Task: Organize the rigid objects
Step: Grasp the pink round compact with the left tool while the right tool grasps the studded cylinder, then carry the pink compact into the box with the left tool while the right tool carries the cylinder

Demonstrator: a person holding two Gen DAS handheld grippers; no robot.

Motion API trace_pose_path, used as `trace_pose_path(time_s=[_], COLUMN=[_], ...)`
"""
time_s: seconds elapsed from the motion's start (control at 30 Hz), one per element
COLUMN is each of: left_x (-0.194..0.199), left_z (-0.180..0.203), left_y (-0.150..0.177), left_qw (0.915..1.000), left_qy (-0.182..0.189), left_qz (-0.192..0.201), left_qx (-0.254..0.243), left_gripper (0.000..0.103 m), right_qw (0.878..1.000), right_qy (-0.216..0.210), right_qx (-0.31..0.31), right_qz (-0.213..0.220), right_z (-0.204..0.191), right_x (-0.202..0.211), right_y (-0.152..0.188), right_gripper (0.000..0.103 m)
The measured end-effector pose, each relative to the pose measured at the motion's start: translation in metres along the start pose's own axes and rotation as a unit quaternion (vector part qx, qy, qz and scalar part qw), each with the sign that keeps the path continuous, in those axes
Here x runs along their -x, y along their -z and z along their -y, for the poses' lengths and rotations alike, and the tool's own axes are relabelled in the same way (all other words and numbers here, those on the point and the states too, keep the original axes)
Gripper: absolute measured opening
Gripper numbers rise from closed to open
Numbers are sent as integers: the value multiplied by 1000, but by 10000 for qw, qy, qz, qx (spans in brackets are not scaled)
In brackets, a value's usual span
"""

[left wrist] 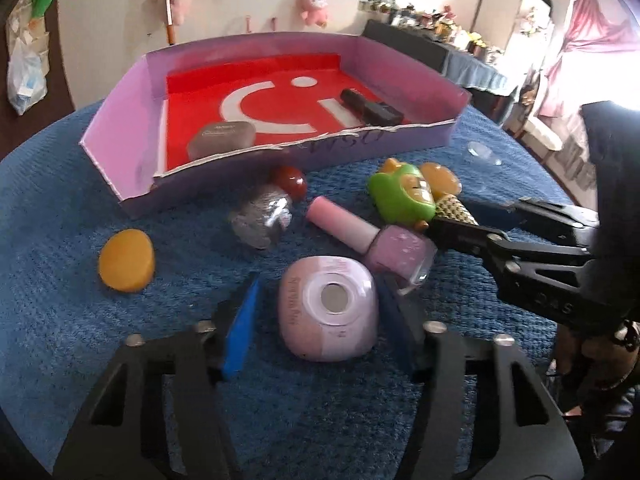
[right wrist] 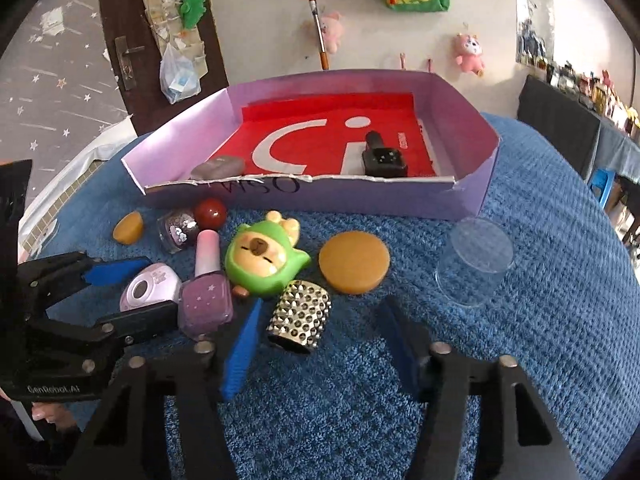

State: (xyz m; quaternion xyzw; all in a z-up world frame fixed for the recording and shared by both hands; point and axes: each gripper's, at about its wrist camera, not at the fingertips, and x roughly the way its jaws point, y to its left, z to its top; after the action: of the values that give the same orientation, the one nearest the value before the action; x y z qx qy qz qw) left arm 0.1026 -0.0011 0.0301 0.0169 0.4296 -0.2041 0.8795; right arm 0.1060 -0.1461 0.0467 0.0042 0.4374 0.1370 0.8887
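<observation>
A purple cardboard tray [left wrist: 132, 136] [right wrist: 472, 204] with a red floor holds a grey case [left wrist: 222, 138] and a black bottle [left wrist: 370, 108]. In front of it on the blue cloth lie small items. My left gripper [left wrist: 320, 320] [right wrist: 120, 296] is open around a pink square case [left wrist: 330, 314] [right wrist: 148, 290]. My right gripper [right wrist: 320, 348] [left wrist: 464, 216] is open around a gold studded cap [right wrist: 300, 318] [left wrist: 454, 208]. Beside them lie a pink nail polish bottle [left wrist: 372, 240] [right wrist: 206, 292] and a green capybara toy [left wrist: 404, 196] [right wrist: 260, 264].
Also on the blue cloth [right wrist: 520, 360] are a glitter bottle with a red cap [left wrist: 266, 216] [right wrist: 188, 224], an amber half disc [left wrist: 126, 260] [right wrist: 128, 228], an amber round disc [right wrist: 354, 262] and a clear plastic lid [right wrist: 476, 258]. A wall with toys stands behind.
</observation>
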Motion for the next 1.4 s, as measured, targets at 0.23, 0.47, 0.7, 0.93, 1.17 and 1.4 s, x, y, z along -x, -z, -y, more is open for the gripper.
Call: trace_pose_path(time_s=[0.23, 0.47, 0.7, 0.93, 1.17, 1.4], left_x=[4, 18, 23, 31, 25, -1], left_z=[2, 4, 5, 8, 4, -12], left_y=[2, 0, -2, -18, -52, -97], left_qw=[9999, 9997, 9996, 9992, 9992, 9987], left_qy=[11, -22, -31, 17, 164, 471], left_qz=[74, 228, 279, 387, 359, 100], left_qx=[82, 63, 53, 6, -28, -154], left_gripper=[46, 46, 46, 46, 46, 46], right_qw=[9994, 9987, 9987, 9981, 9968, 9944], right_qy=[-242, -180, -239, -339, -589, -850], right_qx=[181, 302, 291, 268, 300, 589], right_qz=[147, 367, 355, 437, 452, 224], right_z=[-6, -9, -8, -5, 3, 13], right_x=[7, 23, 25, 32, 30, 8], right_y=[3, 1, 2, -4, -34, -80], right_gripper=[28, 27, 27, 27, 27, 27])
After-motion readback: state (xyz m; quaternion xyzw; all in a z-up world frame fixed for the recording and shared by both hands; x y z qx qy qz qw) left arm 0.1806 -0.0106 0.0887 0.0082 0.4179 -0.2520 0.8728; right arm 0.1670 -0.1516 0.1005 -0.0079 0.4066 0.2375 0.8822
